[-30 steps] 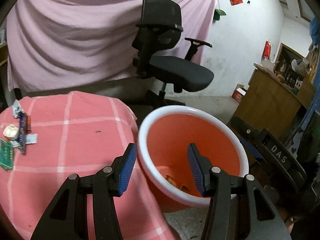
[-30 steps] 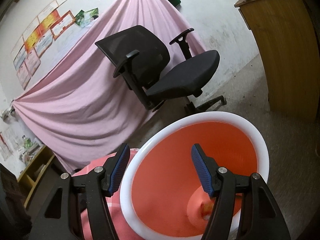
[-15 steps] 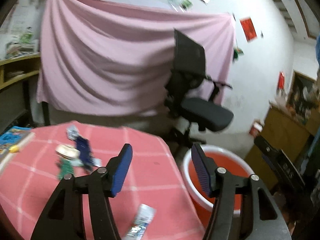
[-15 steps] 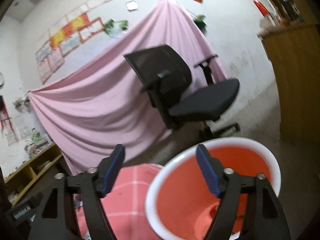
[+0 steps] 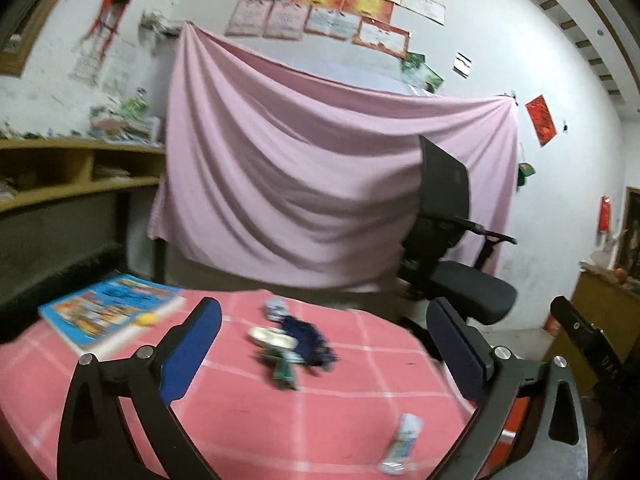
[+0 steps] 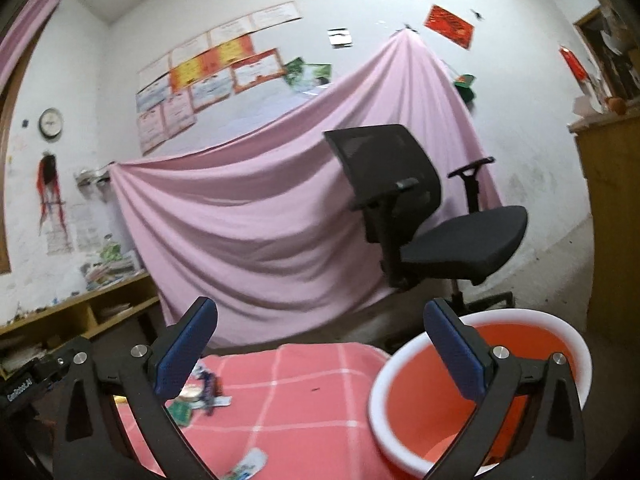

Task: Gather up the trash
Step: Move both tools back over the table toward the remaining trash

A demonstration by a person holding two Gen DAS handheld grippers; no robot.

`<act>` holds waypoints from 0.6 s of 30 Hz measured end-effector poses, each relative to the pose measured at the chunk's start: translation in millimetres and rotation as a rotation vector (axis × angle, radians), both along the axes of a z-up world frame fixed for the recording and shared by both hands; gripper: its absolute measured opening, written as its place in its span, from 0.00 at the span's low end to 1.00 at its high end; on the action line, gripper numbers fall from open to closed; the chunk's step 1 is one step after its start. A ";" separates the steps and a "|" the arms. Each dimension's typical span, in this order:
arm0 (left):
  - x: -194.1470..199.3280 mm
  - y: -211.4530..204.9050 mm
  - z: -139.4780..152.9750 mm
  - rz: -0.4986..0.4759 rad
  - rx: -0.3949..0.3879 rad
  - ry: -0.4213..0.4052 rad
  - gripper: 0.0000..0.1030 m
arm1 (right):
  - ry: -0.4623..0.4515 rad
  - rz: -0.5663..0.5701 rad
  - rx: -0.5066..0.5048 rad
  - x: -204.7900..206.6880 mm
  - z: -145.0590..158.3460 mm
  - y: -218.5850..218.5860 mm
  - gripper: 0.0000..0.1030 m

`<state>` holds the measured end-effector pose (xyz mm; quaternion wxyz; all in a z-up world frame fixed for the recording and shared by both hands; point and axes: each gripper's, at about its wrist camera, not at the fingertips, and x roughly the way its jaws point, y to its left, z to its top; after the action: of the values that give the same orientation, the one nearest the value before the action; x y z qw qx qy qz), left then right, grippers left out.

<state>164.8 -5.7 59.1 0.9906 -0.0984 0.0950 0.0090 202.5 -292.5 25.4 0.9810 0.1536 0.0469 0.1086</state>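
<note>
Above the pink table (image 5: 340,400), both tools, left (image 5: 320,344) and right (image 6: 320,344), level, released, empty.

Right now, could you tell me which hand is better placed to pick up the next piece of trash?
Left, probably: its open tongs face the trash pile on the table, while the right tongs point toward the bin.

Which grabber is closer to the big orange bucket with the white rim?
Right. The right gripper hangs beside the orange bucket, one finger crossing its rim. The left gripper faces the pink checked tablecloth, away from it.
</note>
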 end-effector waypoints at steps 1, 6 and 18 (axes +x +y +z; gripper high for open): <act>-4.0 4.6 -1.1 0.011 0.011 -0.001 0.98 | 0.002 0.014 -0.022 -0.5 0.5 8.5 1.00; -20.8 20.5 -14.0 0.057 0.027 -0.010 0.98 | 0.007 0.060 -0.114 -7.5 0.4 39.6 1.00; -36.5 28.5 -45.0 0.087 0.074 0.039 0.98 | 0.147 0.125 -0.255 -17.7 -27.9 70.5 1.00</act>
<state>128.3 22.8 14.2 0.9902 -0.0654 0.1093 0.0572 184.8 -222.0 -2.5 0.9778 0.0324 0.1416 0.1509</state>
